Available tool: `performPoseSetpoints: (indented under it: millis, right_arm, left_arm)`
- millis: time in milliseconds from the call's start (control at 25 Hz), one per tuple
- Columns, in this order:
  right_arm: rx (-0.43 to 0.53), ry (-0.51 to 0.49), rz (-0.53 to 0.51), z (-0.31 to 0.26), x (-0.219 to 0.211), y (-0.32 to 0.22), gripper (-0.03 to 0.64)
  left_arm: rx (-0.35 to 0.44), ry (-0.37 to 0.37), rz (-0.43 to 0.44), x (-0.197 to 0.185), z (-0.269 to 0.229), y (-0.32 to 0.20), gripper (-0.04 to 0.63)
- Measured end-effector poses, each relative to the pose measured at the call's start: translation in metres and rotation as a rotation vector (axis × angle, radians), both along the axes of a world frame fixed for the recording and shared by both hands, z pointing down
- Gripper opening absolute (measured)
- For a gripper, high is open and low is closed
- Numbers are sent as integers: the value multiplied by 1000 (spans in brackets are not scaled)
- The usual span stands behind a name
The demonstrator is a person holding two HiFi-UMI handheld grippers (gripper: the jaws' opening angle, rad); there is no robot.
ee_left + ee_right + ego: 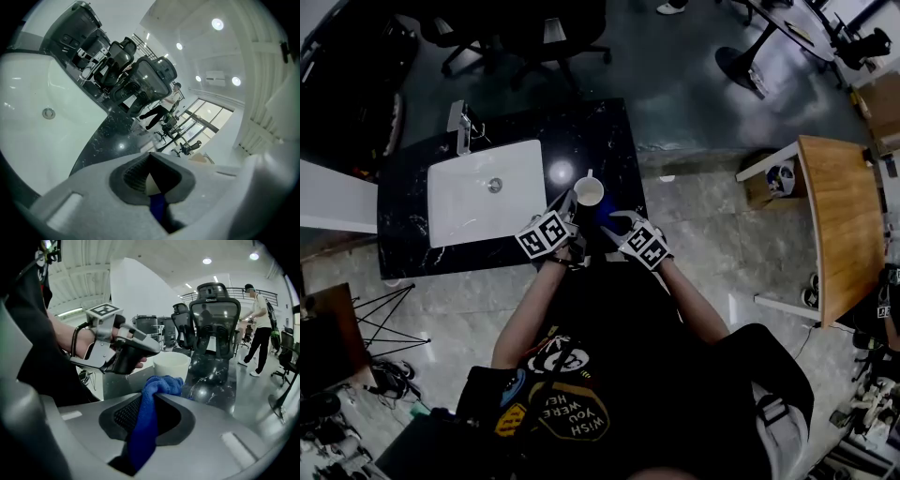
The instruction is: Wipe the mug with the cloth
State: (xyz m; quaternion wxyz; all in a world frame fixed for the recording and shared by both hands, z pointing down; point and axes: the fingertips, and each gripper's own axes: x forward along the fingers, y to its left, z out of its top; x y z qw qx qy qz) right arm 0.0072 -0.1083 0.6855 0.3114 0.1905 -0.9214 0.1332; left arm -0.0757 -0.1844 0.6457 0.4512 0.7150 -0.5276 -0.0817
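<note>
Pinching a soft, rumpled blue cloth (144,427), the right gripper (156,393) sits just beside the smooth white mug (588,191), whose rim the left gripper (150,155) nips, on the glossy black counter (602,131) between the sink (469,202) and the right edge.

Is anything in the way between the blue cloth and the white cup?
No, nothing visible. The cloth in the right gripper faces the mug directly; the left gripper is at the mug's side, not between.

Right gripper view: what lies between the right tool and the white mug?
The blue cloth, clamped in the right tool, bunches up in front of the white mug; nothing else lies there. The right gripper view shows it.
</note>
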Motion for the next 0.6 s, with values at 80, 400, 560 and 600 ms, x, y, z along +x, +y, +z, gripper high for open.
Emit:
performPoseSetpoints:
  millis: [80,400,560,600]
  right_arm:
    - [5,1,23,1,7,-4,77]
    - [158,147,350,-8,41,-115,77]
    - [89,66,410,20,31,-122,123]
    - [65,31,404,21,30,-119,147]
  left_arm:
    - [-1,1,5,0,3,2,2]
    - [5,-30,-35,-14,4,4,2]
    - [10,-35,-38,-15,2,8,2]
    - [13,-38,-38,-14,1,10,2]
